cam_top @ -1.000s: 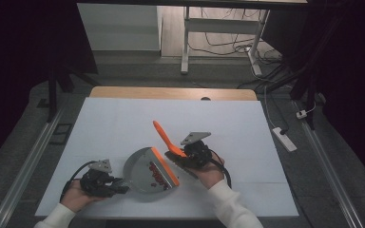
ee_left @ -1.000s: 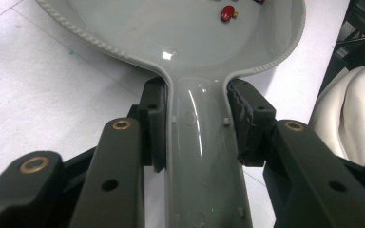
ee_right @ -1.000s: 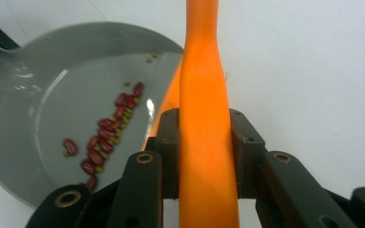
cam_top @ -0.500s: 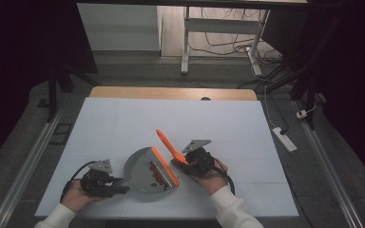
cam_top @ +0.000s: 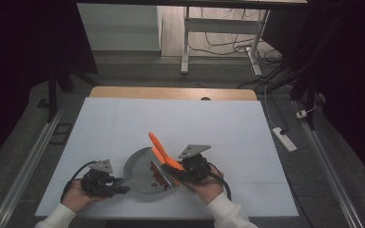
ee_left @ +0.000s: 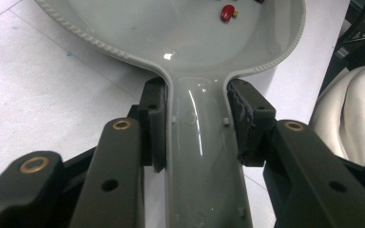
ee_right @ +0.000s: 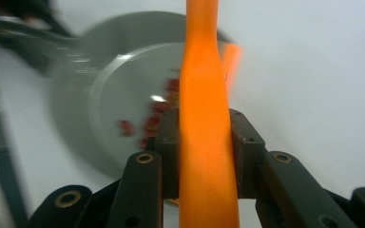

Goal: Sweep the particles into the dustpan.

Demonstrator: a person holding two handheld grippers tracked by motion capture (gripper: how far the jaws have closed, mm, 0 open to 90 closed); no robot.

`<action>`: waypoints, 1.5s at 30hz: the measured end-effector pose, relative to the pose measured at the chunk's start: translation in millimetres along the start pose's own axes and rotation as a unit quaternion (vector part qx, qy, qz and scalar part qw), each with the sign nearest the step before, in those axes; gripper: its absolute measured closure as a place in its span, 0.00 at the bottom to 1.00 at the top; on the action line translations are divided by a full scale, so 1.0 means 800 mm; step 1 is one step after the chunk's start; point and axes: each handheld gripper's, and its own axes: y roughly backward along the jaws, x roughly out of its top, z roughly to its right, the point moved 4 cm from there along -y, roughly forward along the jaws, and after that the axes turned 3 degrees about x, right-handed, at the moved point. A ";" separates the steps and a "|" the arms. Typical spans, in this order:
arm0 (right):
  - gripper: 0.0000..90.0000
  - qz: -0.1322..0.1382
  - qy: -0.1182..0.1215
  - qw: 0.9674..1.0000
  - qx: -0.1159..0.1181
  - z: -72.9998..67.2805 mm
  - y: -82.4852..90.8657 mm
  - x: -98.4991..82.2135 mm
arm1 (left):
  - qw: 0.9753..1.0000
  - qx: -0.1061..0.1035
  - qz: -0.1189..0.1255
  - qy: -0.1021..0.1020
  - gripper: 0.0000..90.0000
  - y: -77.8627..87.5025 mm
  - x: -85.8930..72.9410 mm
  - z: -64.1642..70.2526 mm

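A grey dustpan-like scoop (cam_top: pixel 140 168) lies on the white table near the front edge, with small red bits (cam_top: pixel 156 175) at its right side. My left gripper (cam_top: pixel 121 184) is shut on the scoop's handle (ee_left: pixel 204 142), which sits between both pads in the left gripper view, where my left gripper (ee_left: pixel 197 126) points at the pan (ee_left: pixel 185 33) and a red bit (ee_left: pixel 227 12). My right gripper (cam_top: pixel 178 168) is shut on an orange tool (cam_top: pixel 160 151) slanting up-left over the scoop's right rim. In the blurred right gripper view, the orange tool (ee_right: pixel 204 118) stands between the jaws of my right gripper (ee_right: pixel 205 147).
The white table (cam_top: pixel 209 123) stretches away behind the scoop, with a wooden strip (cam_top: pixel 171 92) at its far edge. A power strip (cam_top: pixel 285 138) lies on the floor off the right side. A white sleeve (ee_left: pixel 347 114) shows beside the scoop.
My right gripper has moved toward the near edge and slightly left, bringing the orange tool lower over the scoop's right rim. The left gripper and scoop have stayed put.
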 end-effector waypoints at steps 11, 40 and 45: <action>0.78 -0.056 0.004 0.997 -0.046 0.010 -0.008 -0.019 | 1.000 0.000 -0.001 0.000 0.68 -0.001 0.001 0.000; 0.78 0.004 -0.063 0.997 -0.043 0.068 0.020 -0.025 | 0.999 0.006 0.046 0.000 0.68 0.000 -0.002 0.002; 0.78 0.016 -0.067 0.996 -0.050 0.074 0.030 -0.026 | 0.998 0.012 0.059 0.005 0.68 0.003 -0.005 0.003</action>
